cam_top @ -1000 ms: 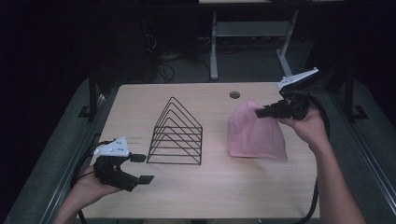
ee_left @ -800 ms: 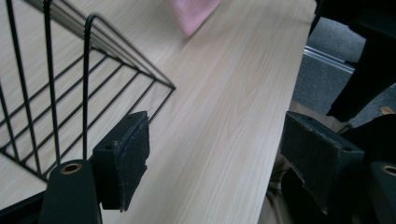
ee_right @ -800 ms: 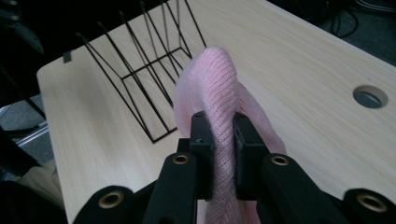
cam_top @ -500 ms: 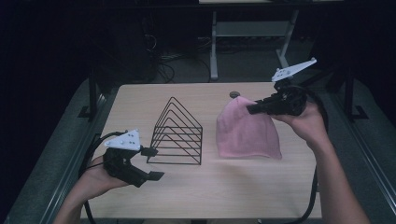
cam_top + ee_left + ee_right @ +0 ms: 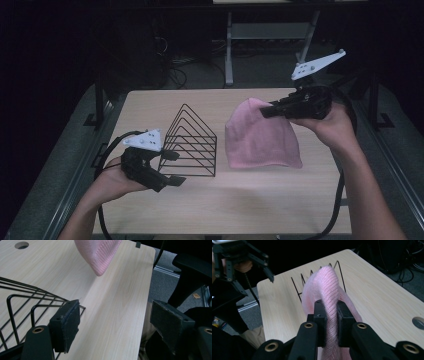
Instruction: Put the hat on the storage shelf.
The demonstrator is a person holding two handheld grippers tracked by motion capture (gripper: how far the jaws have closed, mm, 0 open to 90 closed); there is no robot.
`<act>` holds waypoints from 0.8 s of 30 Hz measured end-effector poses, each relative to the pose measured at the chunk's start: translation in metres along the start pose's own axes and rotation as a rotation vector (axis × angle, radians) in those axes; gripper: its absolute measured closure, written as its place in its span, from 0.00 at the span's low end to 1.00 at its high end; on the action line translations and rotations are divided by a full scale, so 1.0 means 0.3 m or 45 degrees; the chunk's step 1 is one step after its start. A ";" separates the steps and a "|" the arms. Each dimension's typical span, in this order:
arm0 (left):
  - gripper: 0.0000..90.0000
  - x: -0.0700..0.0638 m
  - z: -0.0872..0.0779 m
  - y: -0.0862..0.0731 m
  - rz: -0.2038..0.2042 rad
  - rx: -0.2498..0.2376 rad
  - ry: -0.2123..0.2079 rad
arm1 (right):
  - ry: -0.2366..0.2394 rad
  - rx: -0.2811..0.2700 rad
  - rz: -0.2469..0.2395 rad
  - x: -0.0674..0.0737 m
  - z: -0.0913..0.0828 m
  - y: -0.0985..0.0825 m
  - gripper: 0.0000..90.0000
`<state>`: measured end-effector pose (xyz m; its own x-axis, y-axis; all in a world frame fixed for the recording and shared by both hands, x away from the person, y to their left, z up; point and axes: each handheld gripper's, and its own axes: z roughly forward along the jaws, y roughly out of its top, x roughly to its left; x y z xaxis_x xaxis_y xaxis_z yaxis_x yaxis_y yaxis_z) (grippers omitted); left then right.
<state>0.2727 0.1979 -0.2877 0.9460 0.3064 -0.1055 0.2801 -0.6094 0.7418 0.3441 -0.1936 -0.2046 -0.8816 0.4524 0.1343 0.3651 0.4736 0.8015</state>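
— Starting nearest us: what is the left gripper (image 5: 167, 167) doing?

— It hovers low over the front left of the counter (image 5: 240, 210), its fingers (image 5: 65, 325) spread wide with nothing between them, just beside the black wire rack (image 5: 192, 142).

— And the pink knit beanie (image 5: 260, 137)?

— Farther back on the right. The right gripper (image 5: 329, 315) has its fingers clamped on a fold of the knit near the crown, and the hat hangs from that pinch with its lower edge at or near the counter.

— How would you expect it to handle?

— Light and floppy, I'd judge. It sags into folds from the single pinch, so it has no stiffness of its own. The ribbed knit should give the pads good purchase, and it isn't fragile, though loose stitches could catch on the rack's wire tips.

— Where should the free gripper take it?

— Probably at the lower hem, opposite the held crown, so the opening can be stretched and steered.
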 end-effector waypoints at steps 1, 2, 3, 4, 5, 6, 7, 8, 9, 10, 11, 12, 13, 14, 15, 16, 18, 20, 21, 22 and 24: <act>0.27 0.002 0.003 0.002 -0.005 -0.004 -0.003 | 0.010 -0.003 -0.015 0.014 0.002 0.019 0.89; 0.27 0.005 0.006 0.004 -0.006 -0.003 -0.006 | 0.014 -0.005 -0.023 0.018 0.004 0.026 0.89; 0.27 0.008 0.007 0.005 -0.003 -0.003 -0.006 | 0.022 -0.008 -0.032 0.026 0.006 0.037 0.89; 0.27 0.010 0.008 0.005 -0.006 -0.004 -0.004 | 0.027 -0.009 -0.039 0.030 0.008 0.044 0.89; 0.27 0.015 0.011 0.006 -0.012 -0.009 -0.007 | 0.032 -0.011 -0.048 0.034 0.010 0.050 0.89; 0.27 0.017 0.011 0.007 -0.017 -0.009 -0.007 | 0.039 -0.013 -0.060 0.042 0.015 0.065 0.89; 0.27 0.020 0.012 0.007 -0.024 -0.010 -0.006 | 0.044 -0.014 -0.066 0.047 0.017 0.073 0.89; 0.27 0.025 0.012 0.008 -0.022 -0.006 -0.004 | 0.050 -0.016 -0.081 0.054 0.020 0.086 0.89; 0.27 0.027 0.012 0.007 -0.030 -0.012 -0.005 | 0.059 -0.017 -0.085 0.062 0.022 0.098 0.89; 0.27 0.029 0.012 0.008 -0.032 -0.014 -0.001 | 0.064 -0.015 -0.094 0.068 0.023 0.111 0.89; 0.27 0.033 0.010 0.008 -0.034 -0.013 0.001 | 0.071 -0.018 -0.103 0.075 0.024 0.123 0.89; 0.27 0.035 0.009 0.008 -0.038 -0.013 0.004 | 0.077 -0.022 -0.114 0.082 0.025 0.135 0.89; 0.27 0.035 0.009 0.008 -0.038 -0.013 0.004 | 0.080 -0.024 -0.120 0.090 0.026 0.147 0.89; 0.27 0.042 0.005 0.007 -0.045 -0.012 0.015 | 0.085 -0.027 -0.129 0.098 0.027 0.160 0.89; 0.27 0.043 0.003 0.006 -0.048 -0.008 0.026 | 0.088 -0.030 -0.141 0.108 0.028 0.172 0.89; 0.27 0.045 0.000 0.005 -0.047 -0.010 0.027 | 0.095 -0.036 -0.156 0.118 0.030 0.184 0.89; 0.28 0.050 -0.007 0.003 -0.054 -0.011 0.029 | 0.104 -0.037 -0.182 0.139 0.035 0.209 0.89; 0.28 0.054 -0.013 0.002 -0.061 -0.022 0.031 | 0.117 -0.041 -0.205 0.157 0.043 0.233 0.89; 0.28 0.057 -0.017 0.003 -0.058 -0.027 0.029 | 0.124 -0.041 -0.218 0.166 0.047 0.244 0.89; 0.28 0.058 -0.021 0.003 -0.064 -0.037 0.029 | 0.129 -0.041 -0.228 0.174 0.053 0.256 0.89; 0.28 0.060 -0.029 0.003 -0.074 -0.056 0.027 | 0.150 -0.039 -0.236 0.190 0.063 0.279 0.89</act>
<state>0.2886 0.2091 -0.2831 0.9245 0.3562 -0.1357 0.3268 -0.5576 0.7630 0.3300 -0.1138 -0.1410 -0.9624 0.2671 0.0486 0.1855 0.5162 0.8361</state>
